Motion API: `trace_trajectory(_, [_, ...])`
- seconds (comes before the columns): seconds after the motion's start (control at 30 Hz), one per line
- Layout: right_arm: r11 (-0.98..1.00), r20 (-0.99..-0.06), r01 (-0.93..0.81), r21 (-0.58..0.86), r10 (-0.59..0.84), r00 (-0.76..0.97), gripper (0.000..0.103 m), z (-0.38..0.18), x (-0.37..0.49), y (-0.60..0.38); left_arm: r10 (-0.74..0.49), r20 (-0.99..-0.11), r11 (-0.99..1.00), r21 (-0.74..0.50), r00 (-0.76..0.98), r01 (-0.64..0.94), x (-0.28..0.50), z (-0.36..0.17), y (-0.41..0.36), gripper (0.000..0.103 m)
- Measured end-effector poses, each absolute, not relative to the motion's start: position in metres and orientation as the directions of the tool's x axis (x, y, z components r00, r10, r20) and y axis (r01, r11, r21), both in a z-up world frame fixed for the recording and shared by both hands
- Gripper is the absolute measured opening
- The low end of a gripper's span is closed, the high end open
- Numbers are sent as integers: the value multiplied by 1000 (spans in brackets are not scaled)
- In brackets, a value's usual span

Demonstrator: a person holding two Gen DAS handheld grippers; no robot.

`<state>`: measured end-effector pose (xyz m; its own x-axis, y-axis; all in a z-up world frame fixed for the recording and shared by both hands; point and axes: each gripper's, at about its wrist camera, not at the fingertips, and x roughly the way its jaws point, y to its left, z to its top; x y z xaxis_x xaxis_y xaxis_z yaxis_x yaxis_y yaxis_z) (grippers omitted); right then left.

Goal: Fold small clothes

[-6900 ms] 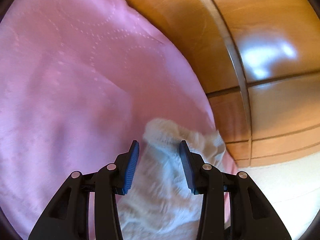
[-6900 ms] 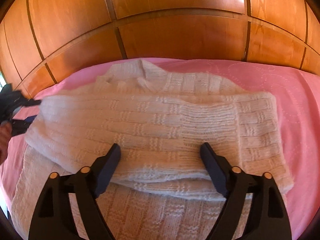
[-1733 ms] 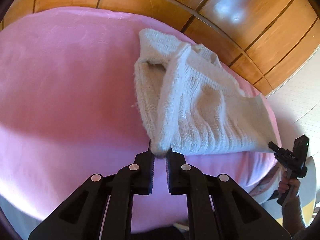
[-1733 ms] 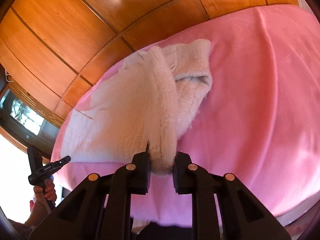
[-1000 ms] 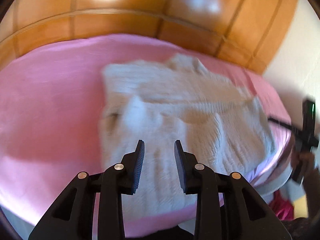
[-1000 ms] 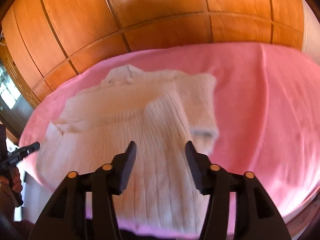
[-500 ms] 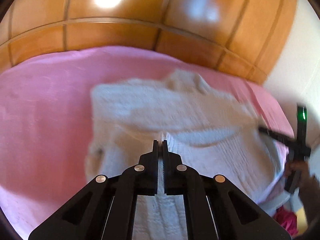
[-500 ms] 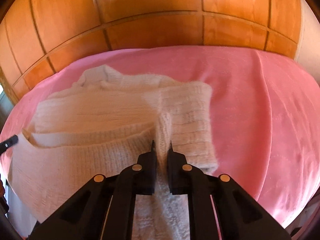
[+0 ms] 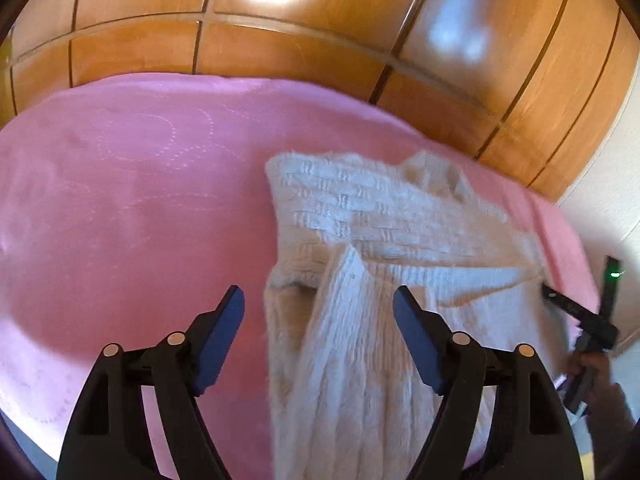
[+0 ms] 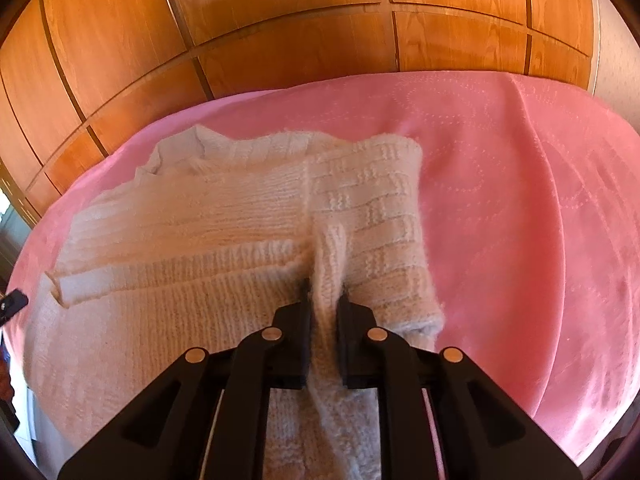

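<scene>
A cream knitted sweater [image 9: 380, 216] lies partly folded on the pink bedspread [image 9: 140, 200], one patterned sleeve laid across its body. My left gripper [image 9: 318, 294] hangs over the sweater's left edge. Its jaws are opening wide, with a raised ridge of knit between them that the blue pads do not touch. In the right wrist view the sweater [image 10: 200, 220] fills the middle. My right gripper [image 10: 324, 290] pinches a raised fold of it beside the sleeve; its jaws are opening slightly while the pads still press the knit.
Glossy wooden wall panels [image 9: 280, 52] rise behind the bed and close it off at the back. The bedspread [image 10: 520, 200] stretches wide to the sweater's right. A person's hand [image 9: 592, 364] holds the other gripper at the right rim of the left wrist view.
A second ago both grippers stood open over the sweater, then both shut on folds. The left gripper has since let go, opened wide and slid left. The right keeps its pinch.
</scene>
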<state>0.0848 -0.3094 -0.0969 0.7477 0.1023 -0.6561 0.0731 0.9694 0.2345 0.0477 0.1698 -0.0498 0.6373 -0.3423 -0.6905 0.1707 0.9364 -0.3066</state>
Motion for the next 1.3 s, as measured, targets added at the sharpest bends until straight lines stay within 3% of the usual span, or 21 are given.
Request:
trace_trajectory(0.13, [965, -649, 58, 257, 127, 750, 22, -92, 80, -312, -329, -716, 944, -233, 616, 233, 40, -59, 161, 75])
trace_trajectory(0.2, [968, -654, 56, 246, 124, 747, 23, -91, 78, -310, -349, -730, 934, -215, 588, 286, 38, -66, 148, 61])
trace_trajectory(0.27, [979, -665, 45, 199, 101, 740, 18, -89, 75, -303, -310, -754, 932, -121, 579, 340, 33, -73, 129, 21])
trace_trajectory(0.33, [987, -675, 32, 158, 84, 733, 8, -88, 73, -298, -222, -754, 937, 10, 619, 349, 26, -74, 118, 6])
trace_trajectory(0.6, [987, -588, -22, 162, 114, 801, 7, -36, 41, -302, -316, -636, 940, -109, 704, 324, 4, -17, 145, 5])
trace_trajectory(0.87, [973, -534, -7, 232, 133, 835, 7, -11, 81, -317, -352, -579, 936, -227, 735, 269, 51, 11, 150, 5])
trace_trajectory(1.13, [959, -547, 78, 274, 89, 832, 6, -4, 162, -342, -271, -628, 960, -234, 730, 155, 145, 3, 142, 5])
trace_trajectory(1.3, [965, -632, 152, 213, 17, 775, 6, -30, 223, -346, -192, -713, 980, -176, 675, 92, 207, -31, 123, 5])
